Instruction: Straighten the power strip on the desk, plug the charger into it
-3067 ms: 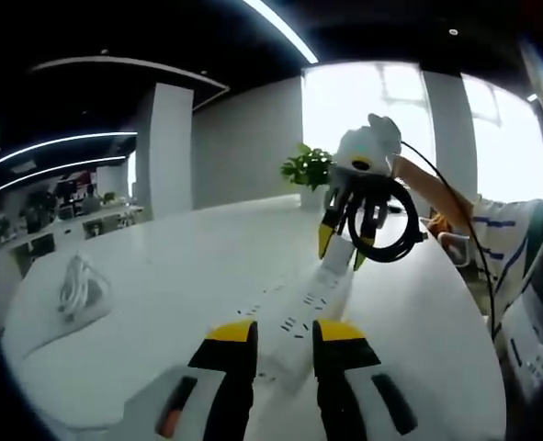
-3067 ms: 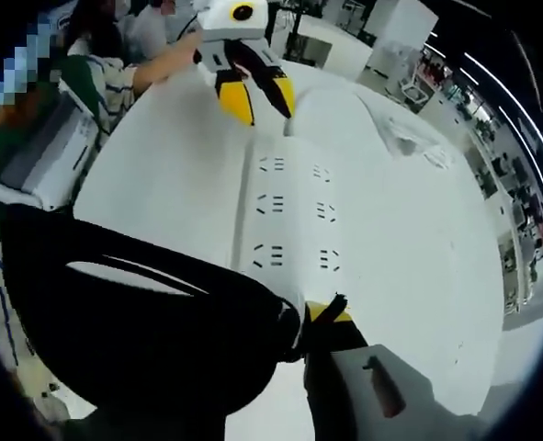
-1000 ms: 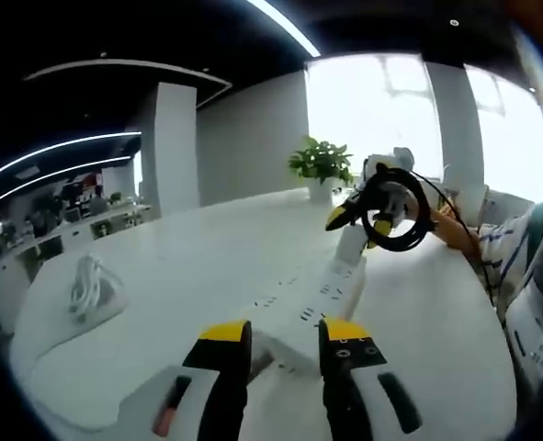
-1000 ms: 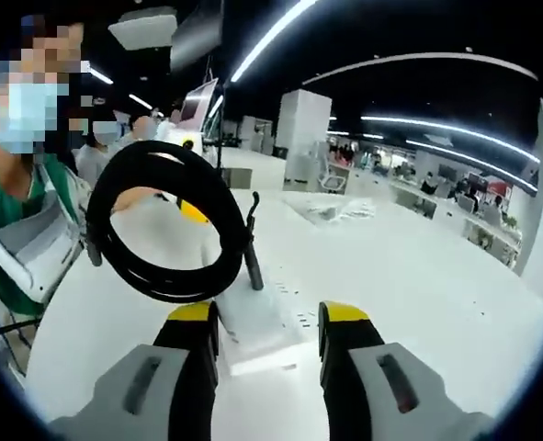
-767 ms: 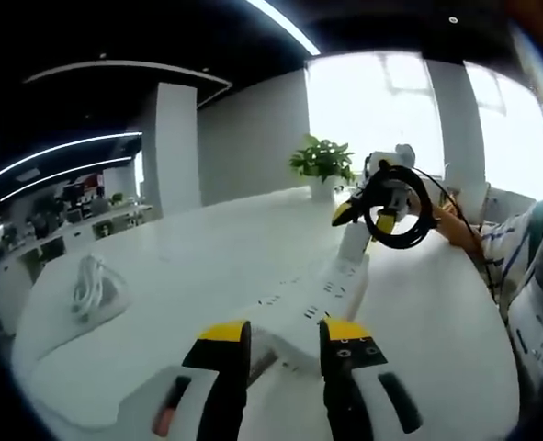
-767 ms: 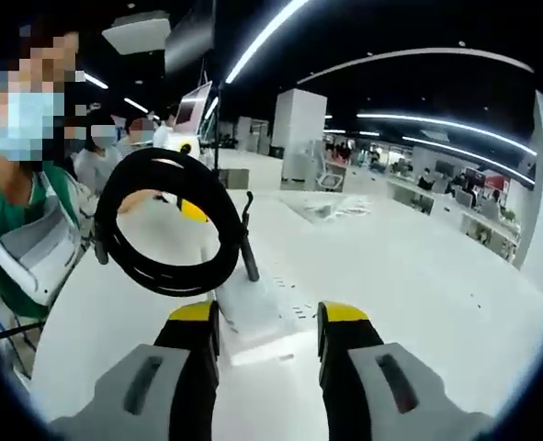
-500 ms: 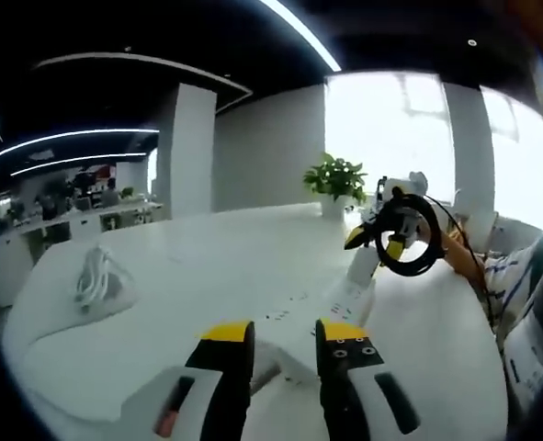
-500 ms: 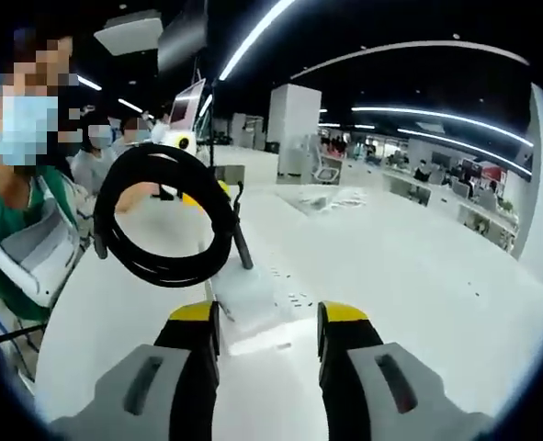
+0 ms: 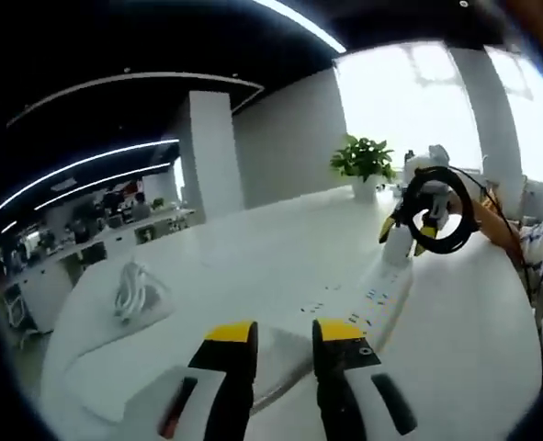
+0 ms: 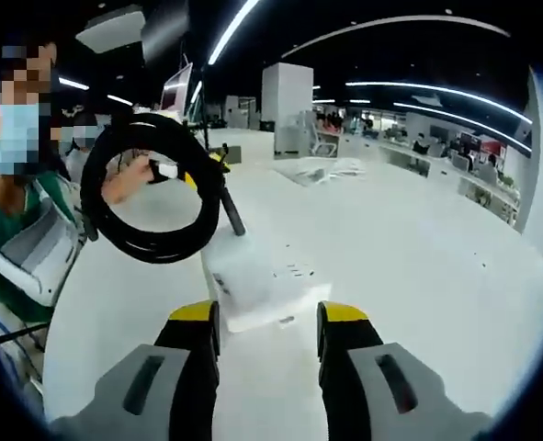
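The jaws of both grippers stood parted with nothing clamped between them, each pair straddling one end of the power strip (image 9: 358, 308), which lay flat on the white desk (image 9: 253, 266). In the left gripper view the left gripper (image 9: 283, 342) sat at the near end of the strip, its yellow tips on either side of the end, though whether they touched it could not be told. In the right gripper view the right gripper (image 10: 265, 323) was placed the same way at the other end of the strip (image 10: 253, 276), with the sockets facing up. A coil of black cable (image 10: 152, 197) hung above that end, apparently looped over the right gripper, and its plug end pointed down toward the strip; across the desk the left gripper view showed the right gripper (image 9: 407, 231) with the coil (image 9: 436, 209) at the far end. The charger body itself could not be made out for certain. A bundle of white cable (image 9: 130, 292) lay well apart on the desk, and a potted plant (image 9: 366, 161) stood beyond the strip. The likely trouble was the dangling coil: it could drag on the strip and skew it during straightening, or slip off the gripper. Uneven pushes from the two ends could also swing the strip crooked rather than square it.
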